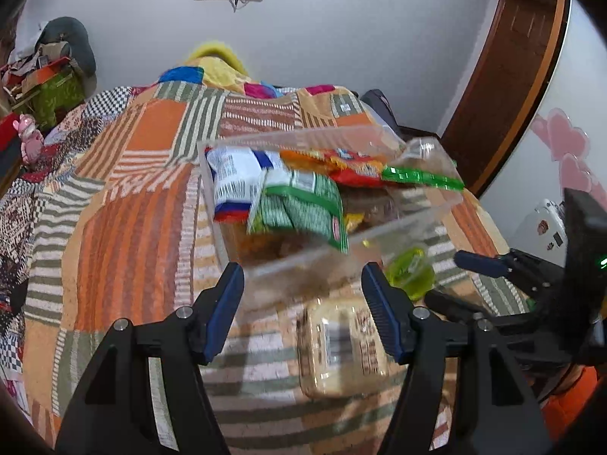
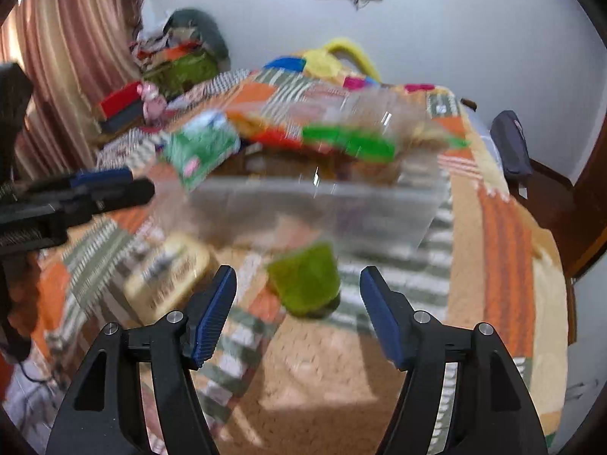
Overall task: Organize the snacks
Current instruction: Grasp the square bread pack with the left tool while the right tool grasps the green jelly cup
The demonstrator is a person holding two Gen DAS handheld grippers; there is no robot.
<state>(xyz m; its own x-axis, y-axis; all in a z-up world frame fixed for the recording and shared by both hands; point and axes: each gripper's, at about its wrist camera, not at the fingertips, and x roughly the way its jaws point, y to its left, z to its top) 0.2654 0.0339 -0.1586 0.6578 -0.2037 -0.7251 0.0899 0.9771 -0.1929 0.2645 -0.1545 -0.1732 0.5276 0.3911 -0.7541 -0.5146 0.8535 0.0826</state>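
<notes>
A clear plastic box full of snack packets sits on the patchwork bedspread; a green packet and a white and blue packet stick out of it. The box is blurred in the right wrist view. A beige cracker pack lies in front of it, also in the right wrist view. A green jelly cup stands beside it. My left gripper is open and empty above the cracker pack. My right gripper is open and empty just before the jelly cup.
The patchwork bedspread covers the bed. Cluttered boxes and bags stand at the far left by the wall. A dark bag lies at the bed's right edge. A wooden frame rises at the right.
</notes>
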